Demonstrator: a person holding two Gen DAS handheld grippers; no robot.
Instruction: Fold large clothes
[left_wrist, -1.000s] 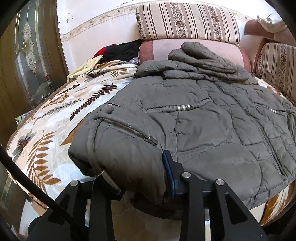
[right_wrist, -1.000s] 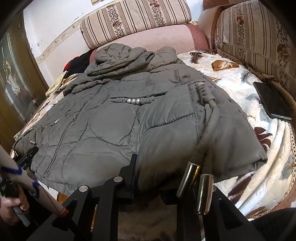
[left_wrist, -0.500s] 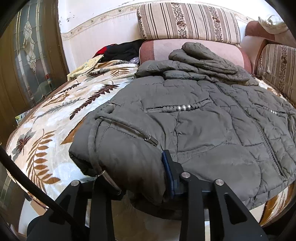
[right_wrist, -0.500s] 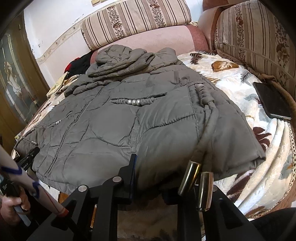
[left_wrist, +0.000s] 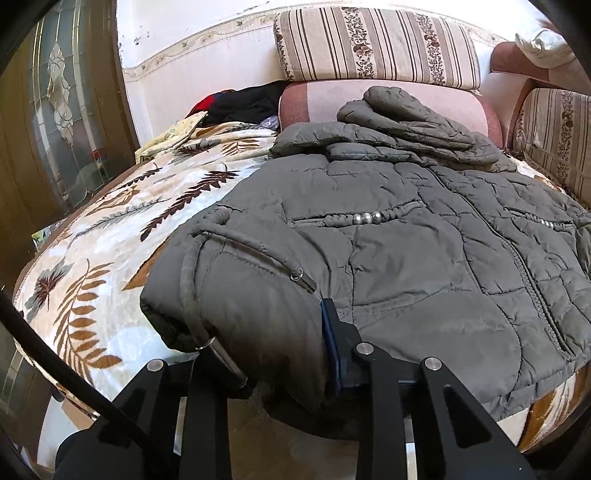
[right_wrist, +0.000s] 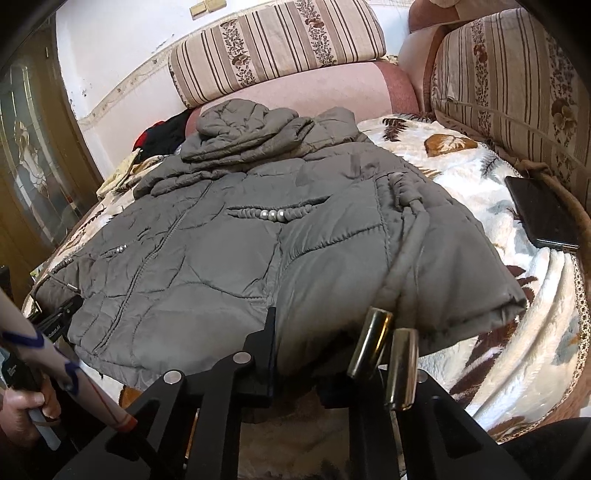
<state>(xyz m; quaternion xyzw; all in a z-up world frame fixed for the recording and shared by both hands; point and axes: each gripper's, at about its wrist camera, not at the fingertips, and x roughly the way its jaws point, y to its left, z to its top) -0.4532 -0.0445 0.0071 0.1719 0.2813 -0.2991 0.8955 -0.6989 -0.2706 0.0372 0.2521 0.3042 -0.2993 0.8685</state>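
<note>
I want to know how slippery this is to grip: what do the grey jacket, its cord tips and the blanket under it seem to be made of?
Grey jacket: looks like a thin synthetic shell over padding, matte with a faint sheen, quilted seams and puffy panels. Cord tips: seemingly polished metal, since they reflect light like mirrors. Blanket: apparently plush fleece, fuzzy pile with a printed leaf pattern.

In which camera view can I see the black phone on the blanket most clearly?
The right wrist view shows it best: the black phone lies unobstructed on the leaf-print blanket, to the right of the grey jacket and apart from it, near the striped cushion. The left wrist view does not show the phone at all.
</note>
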